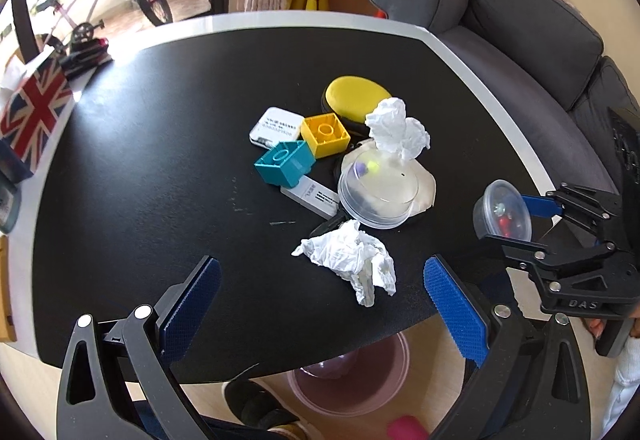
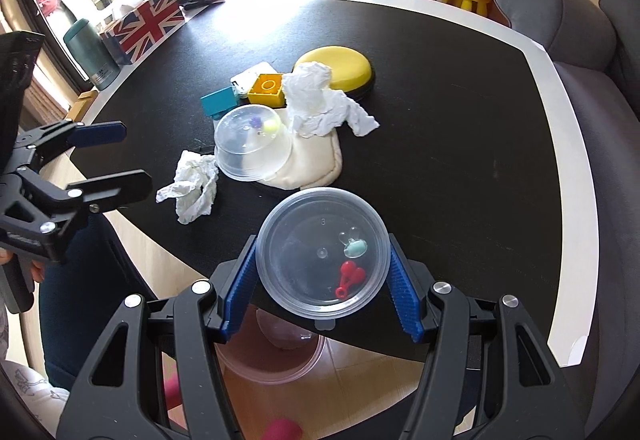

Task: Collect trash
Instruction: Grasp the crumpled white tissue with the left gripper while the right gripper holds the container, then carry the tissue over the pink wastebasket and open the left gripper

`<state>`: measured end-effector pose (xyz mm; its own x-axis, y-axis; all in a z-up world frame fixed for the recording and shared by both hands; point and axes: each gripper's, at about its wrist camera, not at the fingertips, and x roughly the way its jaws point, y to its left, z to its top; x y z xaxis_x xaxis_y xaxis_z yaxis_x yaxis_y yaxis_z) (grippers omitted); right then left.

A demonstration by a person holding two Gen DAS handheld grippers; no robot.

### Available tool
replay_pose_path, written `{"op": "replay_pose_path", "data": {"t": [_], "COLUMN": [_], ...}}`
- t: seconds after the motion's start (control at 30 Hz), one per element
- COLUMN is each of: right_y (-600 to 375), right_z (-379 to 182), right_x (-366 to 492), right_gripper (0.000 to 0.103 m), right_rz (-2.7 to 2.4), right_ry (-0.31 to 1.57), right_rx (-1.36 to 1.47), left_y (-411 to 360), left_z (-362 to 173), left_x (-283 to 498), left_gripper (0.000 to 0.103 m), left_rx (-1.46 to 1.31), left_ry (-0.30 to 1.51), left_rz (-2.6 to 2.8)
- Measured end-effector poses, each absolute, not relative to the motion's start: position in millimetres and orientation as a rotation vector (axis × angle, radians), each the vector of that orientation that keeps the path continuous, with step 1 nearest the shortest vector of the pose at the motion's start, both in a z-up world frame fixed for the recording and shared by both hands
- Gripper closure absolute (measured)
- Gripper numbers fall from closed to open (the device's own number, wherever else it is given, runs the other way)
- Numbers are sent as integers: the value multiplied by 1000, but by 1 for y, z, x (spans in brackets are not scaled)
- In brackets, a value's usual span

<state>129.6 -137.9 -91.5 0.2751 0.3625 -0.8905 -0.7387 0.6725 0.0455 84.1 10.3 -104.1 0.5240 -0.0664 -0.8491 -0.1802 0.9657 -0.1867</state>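
A small clear plastic tub (image 2: 323, 268) with little red and teal toys inside is clamped between the blue pads of my right gripper (image 2: 323, 282), above the black table's near edge. From the left wrist view that right gripper (image 1: 516, 224) hangs at the right with the tub (image 1: 502, 214). My left gripper (image 1: 320, 300) is open, its fingers on either side of a crumpled white tissue (image 1: 352, 260) lying just ahead on the table. A second tissue (image 1: 396, 132) rests on the pile behind. A larger clear tub (image 1: 376, 192) stands upside down there. A pink bin (image 1: 352, 376) sits on the floor under the table edge.
Behind the tissues lie a yellow block (image 1: 325, 134), a teal block (image 1: 284, 162), white boxes (image 1: 276, 126), a yellow round case (image 1: 356, 96) and a cream cloth (image 1: 424, 188). A Union Jack box (image 1: 34, 112) stands at the left edge. A grey sofa (image 1: 520, 40) runs along the right.
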Motion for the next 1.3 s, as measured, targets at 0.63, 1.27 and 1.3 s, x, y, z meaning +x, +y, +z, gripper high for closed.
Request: {"op": "replay_pose_path", "data": {"t": [0.63,1.27,1.3], "right_y": [-150,-151,-152], "right_z": [-92,-68,-67], "right_x": [133,103,100], "right_gripper": [43,43,43], "right_rz": [754,803,807], "right_ry": [1040,971,966], "right_rx": [-387,-355,-354], "left_y": [1,0,-2], "left_z": [-135,-77,-74], "left_x": [97,21,16], "left_gripper": [81,84,84], "left_rx": [-327,-236,-231], "left_ry": [1096,957,951], "left_rz": [15,-16,-22]}}
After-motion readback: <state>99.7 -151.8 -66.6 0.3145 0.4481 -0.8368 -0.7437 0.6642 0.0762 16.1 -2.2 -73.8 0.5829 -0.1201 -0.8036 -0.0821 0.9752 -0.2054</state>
